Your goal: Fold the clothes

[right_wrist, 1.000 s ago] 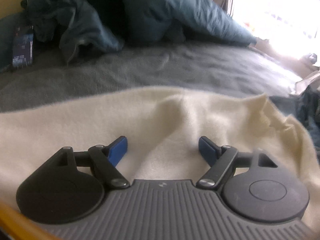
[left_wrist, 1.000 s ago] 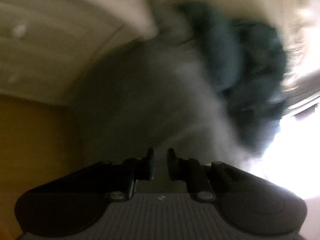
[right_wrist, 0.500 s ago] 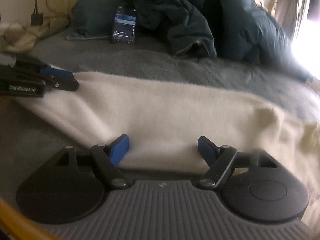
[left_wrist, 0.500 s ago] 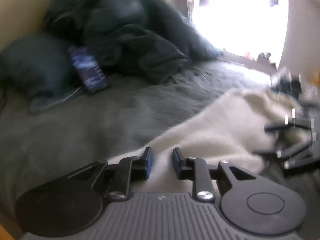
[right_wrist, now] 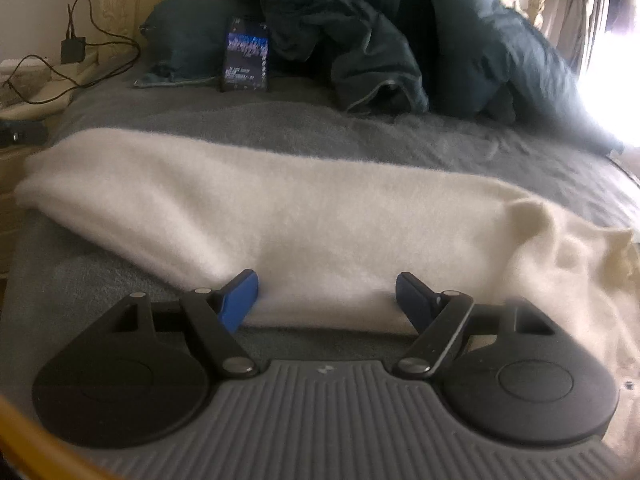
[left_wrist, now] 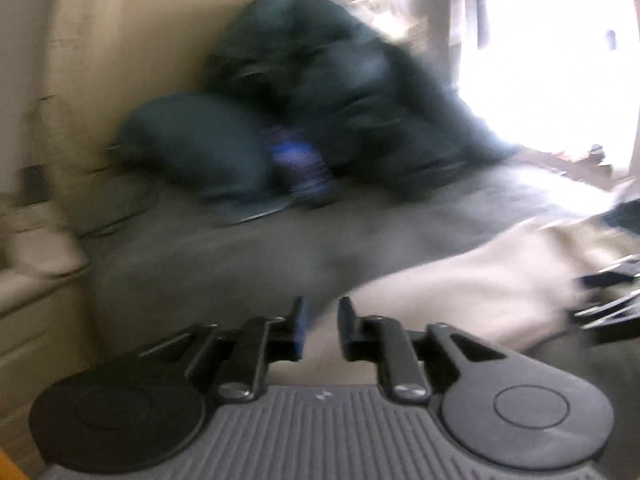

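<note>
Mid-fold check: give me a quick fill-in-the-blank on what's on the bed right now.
The cream garment lies on a ____ blanket.
The phone leans against the teal ____.
The right gripper has its jaws ____.
The duvet heaped behind is dark ____.

Missing: grey; pillow; open; teal

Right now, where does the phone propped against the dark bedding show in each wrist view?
Left wrist: phone, blurred, centre, upper half.
Right wrist: phone, sharp, upper left of centre.
Shared landmark: the cream garment lying on the grey blanket.
</note>
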### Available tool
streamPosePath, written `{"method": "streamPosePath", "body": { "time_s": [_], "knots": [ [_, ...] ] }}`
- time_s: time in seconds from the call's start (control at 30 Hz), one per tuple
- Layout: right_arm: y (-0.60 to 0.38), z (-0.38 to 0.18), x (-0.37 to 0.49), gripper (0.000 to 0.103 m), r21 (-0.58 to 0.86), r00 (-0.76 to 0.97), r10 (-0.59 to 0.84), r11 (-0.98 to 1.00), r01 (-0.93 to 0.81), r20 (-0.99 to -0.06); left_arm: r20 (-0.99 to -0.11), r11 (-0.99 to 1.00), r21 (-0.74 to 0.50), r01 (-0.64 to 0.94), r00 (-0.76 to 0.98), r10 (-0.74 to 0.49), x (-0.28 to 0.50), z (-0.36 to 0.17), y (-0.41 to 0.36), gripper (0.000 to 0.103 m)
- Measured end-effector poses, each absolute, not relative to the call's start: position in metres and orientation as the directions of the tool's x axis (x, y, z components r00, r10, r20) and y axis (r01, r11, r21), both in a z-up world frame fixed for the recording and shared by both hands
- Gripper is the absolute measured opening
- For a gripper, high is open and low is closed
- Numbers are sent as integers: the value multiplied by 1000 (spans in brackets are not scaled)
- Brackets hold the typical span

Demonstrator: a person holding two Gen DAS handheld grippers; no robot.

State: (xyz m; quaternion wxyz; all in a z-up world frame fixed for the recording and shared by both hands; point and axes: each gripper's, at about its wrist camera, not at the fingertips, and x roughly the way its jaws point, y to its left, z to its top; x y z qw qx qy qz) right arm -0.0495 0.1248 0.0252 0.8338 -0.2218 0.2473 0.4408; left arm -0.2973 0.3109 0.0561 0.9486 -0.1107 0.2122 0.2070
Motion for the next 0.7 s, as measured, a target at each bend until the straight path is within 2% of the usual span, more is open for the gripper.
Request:
{"method": "streamPosePath", "body": {
  "time_s": [0.03, 0.07, 0.17, 0.3, 0.37, 0.43, 0.47, 0.53, 0.63, 0.7],
  "knots": [
    [122, 29, -52, 76, -141, 490, 623, 523, -841, -609, -446, 914, -158, -373, 853, 271, -285, 56, 306, 45],
    [114, 35, -57, 76, -118, 480, 630, 527, -842, -610, -463, 927, -177, -330, 859, 217, -270, 52, 303, 44],
    [79, 55, -70, 76, -58, 469, 646, 551, -833, -603, -531, 923, -174, -344, 822, 206, -248, 27, 311, 32],
    [-11, 80, -86, 78, -53, 592, 563, 697, -715, -577, -557, 853, -305, -423, 806, 200, -276, 26, 337, 19],
    [-64, 82, -95, 78, -24, 639, 501, 776, -630, -583, -578, 841, -245, -483, 769, 274, -288, 35, 334, 20],
    [-118, 83, -104, 78, 6, 678, 434, 844, -536, -593, -575, 858, -152, -491, 750, 327, -294, 46, 318, 30],
    [-139, 80, -111, 78, 25, 683, 412, 866, -500, -603, -568, 876, -137, -463, 761, 314, -295, 51, 305, 31],
    [-178, 73, -127, 78, 63, 687, 370, 902, -428, -626, -552, 916, -207, -345, 814, 182, -293, 65, 277, 33],
    [-213, 60, -157, 77, 113, 696, 356, 922, -369, -624, -535, 926, -376, -37, 825, -185, -267, 74, 221, 49],
    [-227, 53, -172, 78, 150, 704, 368, 923, -353, -608, -535, 870, -482, 108, 749, -390, -248, 70, 183, 49]
  ]
}}
